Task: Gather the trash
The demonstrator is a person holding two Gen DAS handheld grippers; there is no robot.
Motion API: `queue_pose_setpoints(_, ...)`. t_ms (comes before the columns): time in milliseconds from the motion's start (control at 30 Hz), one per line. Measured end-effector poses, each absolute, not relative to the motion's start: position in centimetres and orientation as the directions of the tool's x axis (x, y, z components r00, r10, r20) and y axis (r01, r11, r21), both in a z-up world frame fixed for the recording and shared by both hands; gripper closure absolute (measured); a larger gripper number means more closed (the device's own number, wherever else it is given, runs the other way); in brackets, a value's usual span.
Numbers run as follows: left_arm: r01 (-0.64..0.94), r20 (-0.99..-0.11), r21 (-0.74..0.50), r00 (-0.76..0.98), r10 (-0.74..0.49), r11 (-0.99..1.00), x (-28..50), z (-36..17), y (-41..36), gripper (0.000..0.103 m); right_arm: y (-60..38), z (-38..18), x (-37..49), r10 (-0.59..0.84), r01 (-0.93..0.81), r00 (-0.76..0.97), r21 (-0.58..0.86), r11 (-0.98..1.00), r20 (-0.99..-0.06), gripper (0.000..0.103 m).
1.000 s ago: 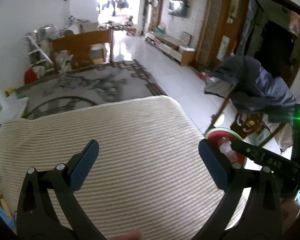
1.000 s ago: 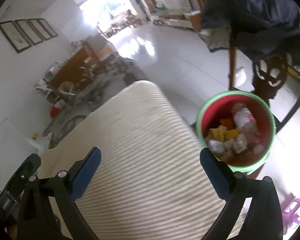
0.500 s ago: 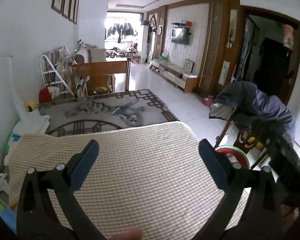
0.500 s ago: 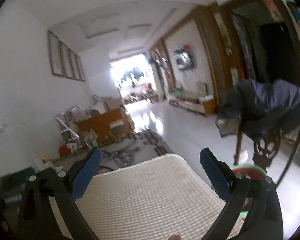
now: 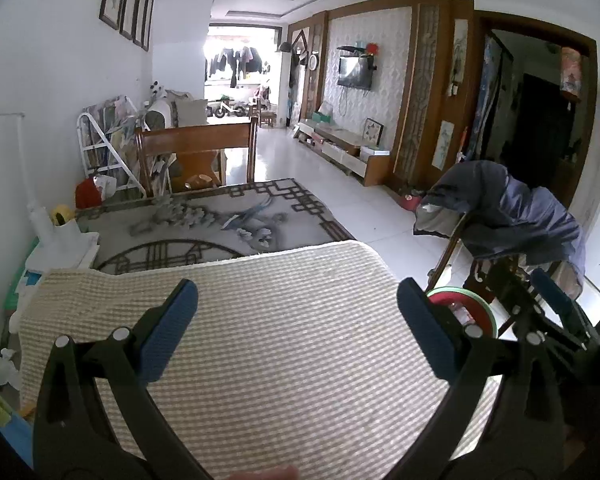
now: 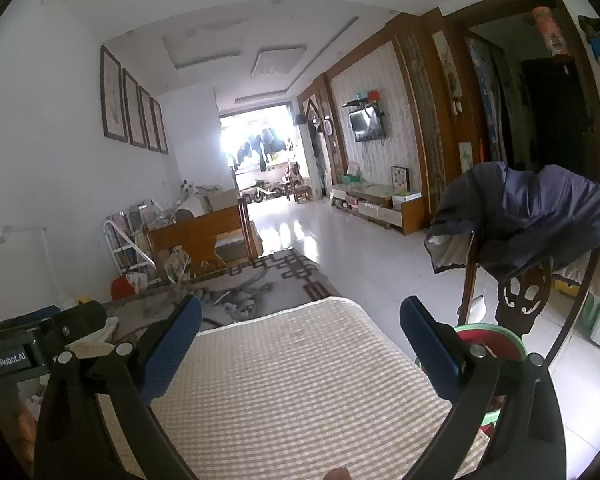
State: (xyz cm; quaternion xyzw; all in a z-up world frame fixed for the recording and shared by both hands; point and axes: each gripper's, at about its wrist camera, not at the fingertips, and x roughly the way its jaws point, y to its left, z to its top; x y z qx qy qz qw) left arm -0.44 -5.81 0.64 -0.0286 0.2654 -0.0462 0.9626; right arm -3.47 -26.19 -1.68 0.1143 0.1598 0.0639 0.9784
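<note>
Both my tongs have tipped up since a second ago: then the right one looked down into the bin, now both look along the room, level over the cloth.

At nine o'clock in my left view stand a white box and a yellow thing, too small to name. My left tongs are spread wide, blue pads well apart, with nothing between them but the striped cloth below. Past the cloth at twelve o'clock lies a grey patterned rug, with a wooden chair beyond it.

My right tongs are spread just as wide and empty, over the same cloth. The left tool's black body shows at nine o'clock in this view.

The trash bin, red inside with a green rim, stands on the floor off the cloth's right edge at four o'clock, half hidden behind my right finger; something pale lies in it. Just beyond the bin a dark blue jacket hangs over a carved chair.
</note>
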Motion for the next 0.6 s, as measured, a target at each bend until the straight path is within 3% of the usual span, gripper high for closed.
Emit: queue_pose_setpoints(600,0.057,-0.517,-0.085,0.851,-0.093,0.995,-0.27,0.33,-5.16,0.005,-25.63,-2.23,-3.20,0.167,-0.091,0.929,0.234,0.968,-0.329,0.007)
